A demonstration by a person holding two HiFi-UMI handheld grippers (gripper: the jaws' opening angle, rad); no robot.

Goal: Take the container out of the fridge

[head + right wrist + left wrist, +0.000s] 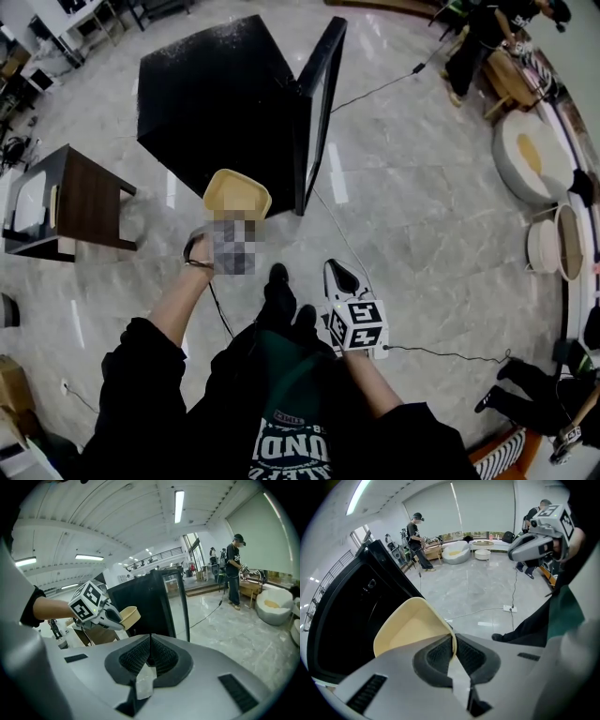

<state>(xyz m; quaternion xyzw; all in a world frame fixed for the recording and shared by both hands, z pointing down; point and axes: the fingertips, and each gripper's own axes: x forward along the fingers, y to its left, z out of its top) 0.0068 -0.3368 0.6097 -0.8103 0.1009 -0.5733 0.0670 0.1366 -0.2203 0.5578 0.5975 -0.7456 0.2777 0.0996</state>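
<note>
Counts: one container [236,194], one fridge [216,94], two grippers, one side table [80,202].

Fridge: black box on the pale floor [412,187], its one door [319,103] swung open.

Container: cream tub, empty, clear of the fridge. It hangs in the air just in front of the fridge's open side, beside the door's lower end.

Left gripper [234,220]: fingers pinching the container's rim wall. The wall runs down between the two pads.

Right gripper [339,277]: fingers pressed together, nothing between them. It sits farther out from the fridge than the left one, apart from the container.

Side table: brown, off the fridge's closed side, well apart from the container.

View differences:
- Head view: the only view from above, with fridge, table and both grippers together. A mosaic patch covers most of the left gripper's body.
- Left gripper view: shows the pinch itself, container [408,630] wall in the left gripper [453,646]. The tub's bare inside faces the camera. The dark fridge [342,620] is at left, the right gripper [513,554] high at right.
- Right gripper view: shows the shut fingers of the right gripper [150,651]. It also gives a side look at the left gripper [115,618] holding the container [129,616] in front of the fridge [140,606]. The door [176,602] stands edge-on here, and one person [234,569] stands beyond it.
</note>
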